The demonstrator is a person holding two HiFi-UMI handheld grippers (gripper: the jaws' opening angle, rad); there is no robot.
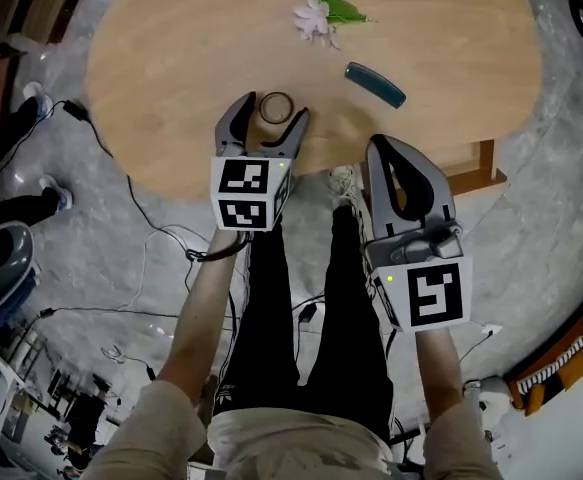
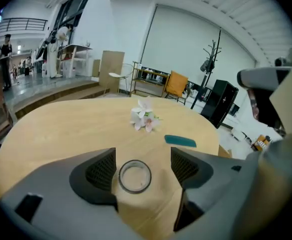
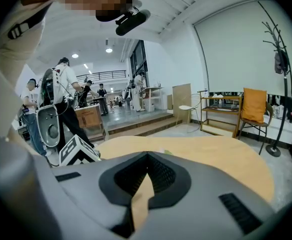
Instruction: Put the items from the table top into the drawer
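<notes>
The oval wooden table (image 1: 171,58) is mostly bare, with wide free surface at its left half and round the middle. Its near edge runs just under both grippers. At the right of this edge a wooden frame (image 1: 476,164) sticks out from below the top. The grey floor (image 1: 121,258) round the table has loose cables (image 1: 161,230) on it, and the person's legs (image 1: 306,298) stand close to the edge. The right gripper (image 1: 383,148) hangs over the near edge, just beside the frame. Its jaws are closed tip to tip with nothing between them. The left gripper (image 1: 272,111) reaches over the table with its jaws spread wide. It grips nothing. A dark teal case (image 1: 375,84) lies further in, to the right of the left gripper and well apart from it. A pale flower (image 1: 321,15) with green leaves lies near the far edge. A small round glass (image 2: 134,176) stands upright on the table between the open jaws. It sits close to the pad at the left of the left gripper view, and a clear gap remains to the other pad.
</notes>
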